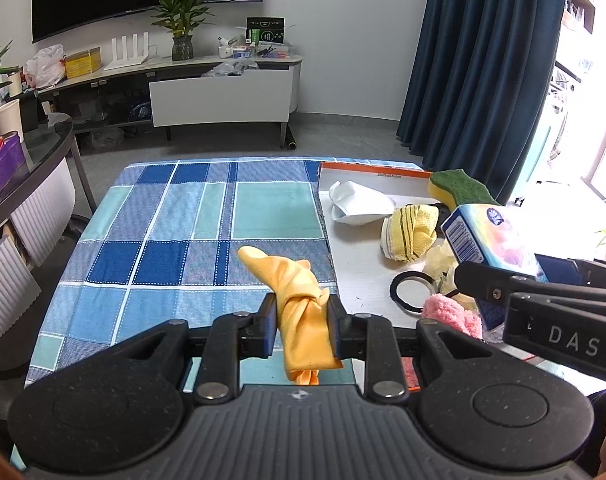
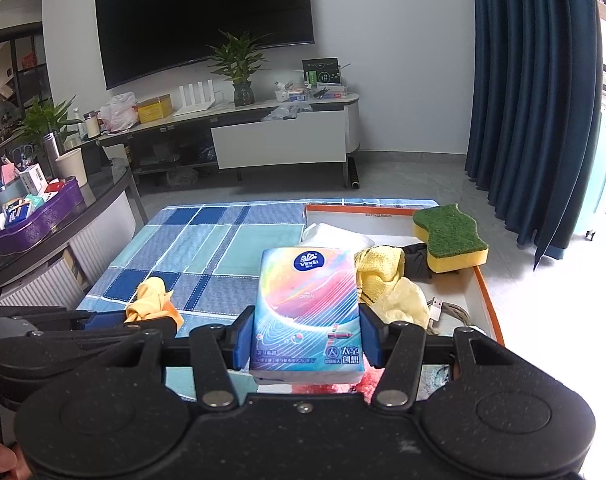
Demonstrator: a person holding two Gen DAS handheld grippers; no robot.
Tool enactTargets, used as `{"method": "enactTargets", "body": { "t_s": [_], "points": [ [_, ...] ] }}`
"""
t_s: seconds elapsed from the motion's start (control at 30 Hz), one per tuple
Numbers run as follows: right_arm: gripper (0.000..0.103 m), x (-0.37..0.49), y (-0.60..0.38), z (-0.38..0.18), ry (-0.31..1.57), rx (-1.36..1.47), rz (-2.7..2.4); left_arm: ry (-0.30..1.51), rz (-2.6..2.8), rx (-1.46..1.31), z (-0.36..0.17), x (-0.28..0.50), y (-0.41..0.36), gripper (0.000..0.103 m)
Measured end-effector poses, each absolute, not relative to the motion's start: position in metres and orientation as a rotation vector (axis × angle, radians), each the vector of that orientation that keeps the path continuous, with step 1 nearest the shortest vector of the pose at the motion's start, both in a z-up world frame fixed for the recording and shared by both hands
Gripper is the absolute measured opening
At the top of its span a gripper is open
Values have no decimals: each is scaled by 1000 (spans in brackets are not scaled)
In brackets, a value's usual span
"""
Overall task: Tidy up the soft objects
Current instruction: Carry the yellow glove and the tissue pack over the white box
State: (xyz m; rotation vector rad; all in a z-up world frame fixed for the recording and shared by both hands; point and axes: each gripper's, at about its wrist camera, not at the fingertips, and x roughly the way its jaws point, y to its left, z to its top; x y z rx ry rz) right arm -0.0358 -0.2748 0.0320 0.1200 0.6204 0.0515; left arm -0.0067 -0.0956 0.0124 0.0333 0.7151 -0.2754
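My left gripper is shut on a knotted orange cloth, held above the blue checked tablecloth; the cloth also shows in the right wrist view. My right gripper is shut on a colourful tissue pack, held over the near part of the white tray; the pack shows at the right of the left wrist view. In the tray lie a white cloth, a yellow striped cloth, a green and yellow sponge, a pink fluffy item and a black hair ring.
A pale yellow cloth and a USB cable lie in the tray. A dark counter with a purple box stands to the left. A TV cabinet is beyond the table, and a blue curtain hangs at the right.
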Motion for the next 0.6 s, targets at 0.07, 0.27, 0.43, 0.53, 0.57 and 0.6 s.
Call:
{"method": "enactTargets", "body": {
  "t_s": [0.07,0.27,0.43,0.53,0.57,0.6],
  "points": [
    [64,-37,-276,32,621,122,46,717,-278,34,12,-7,-97,27],
    [64,-38,-279,33,621,127,35,719,-285,35,11,-7,-99,27],
    [64,-41,-285,31,622,136,21,720,-297,39,11,-7,-103,27],
    [64,-42,-289,31,622,141,11,720,-308,44,11,-7,-108,27],
    [63,-43,-291,31,622,143,7,719,-312,45,11,-7,-109,27],
    [64,-43,-293,30,621,146,3,719,-316,46,12,-7,-111,27]
  ]
}}
